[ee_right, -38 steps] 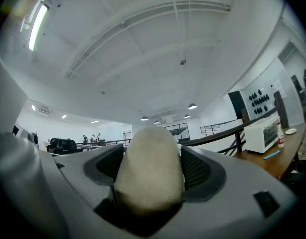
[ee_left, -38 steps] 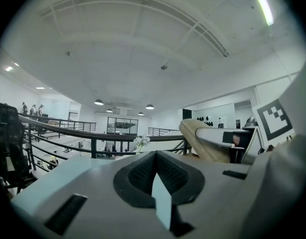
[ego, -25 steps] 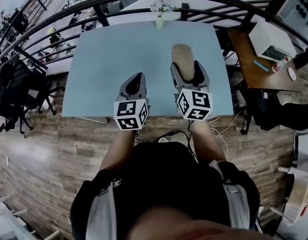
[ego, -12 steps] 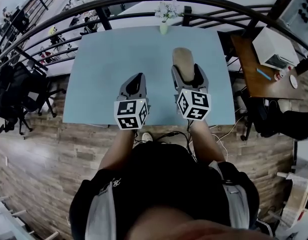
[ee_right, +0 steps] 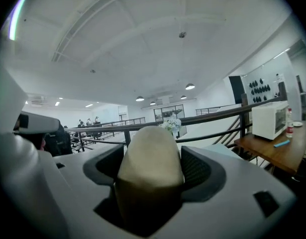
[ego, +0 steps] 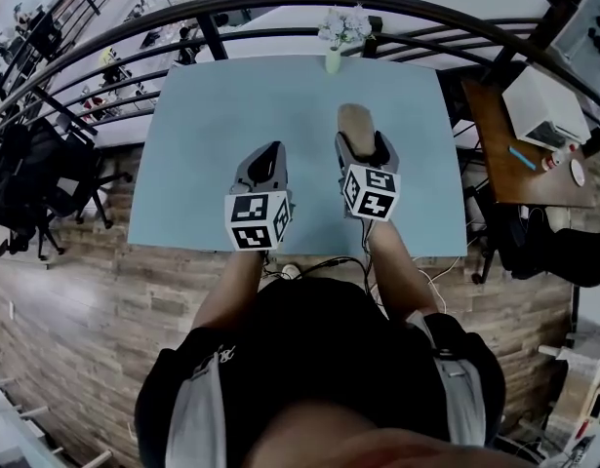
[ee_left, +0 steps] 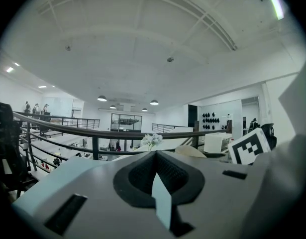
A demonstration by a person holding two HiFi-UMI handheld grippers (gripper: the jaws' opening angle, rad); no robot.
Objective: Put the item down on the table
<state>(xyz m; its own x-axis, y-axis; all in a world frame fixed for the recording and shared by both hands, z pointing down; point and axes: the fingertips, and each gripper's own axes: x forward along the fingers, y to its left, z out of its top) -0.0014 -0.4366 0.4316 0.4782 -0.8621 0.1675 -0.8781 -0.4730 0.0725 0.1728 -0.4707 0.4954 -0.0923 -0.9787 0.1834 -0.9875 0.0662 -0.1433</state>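
Seen from above, a person stands at the near edge of a pale blue worktop (ego: 231, 115), a gripper in each hand. A small vase of white flowers (ego: 337, 42) stands at the worktop's far edge.

The right gripper (ego: 361, 149) is on the person's side of the vase and almost in line with it. Its fingers (ee_right: 200, 171) are closed on a tan rounded item (ego: 355, 120) – smooth, blunt at the tip. The item sticks out past them toward the vase, over the worktop. No view shows whether it touches the surface.

The left gripper (ego: 270, 149) is to the left of the vase and about as far from it as the right one, the two grippers side by side. Its fingers (ee_left: 135, 176) are narrow – nearly together, with only a thin sliver of blue between them and nothing in their grasp.
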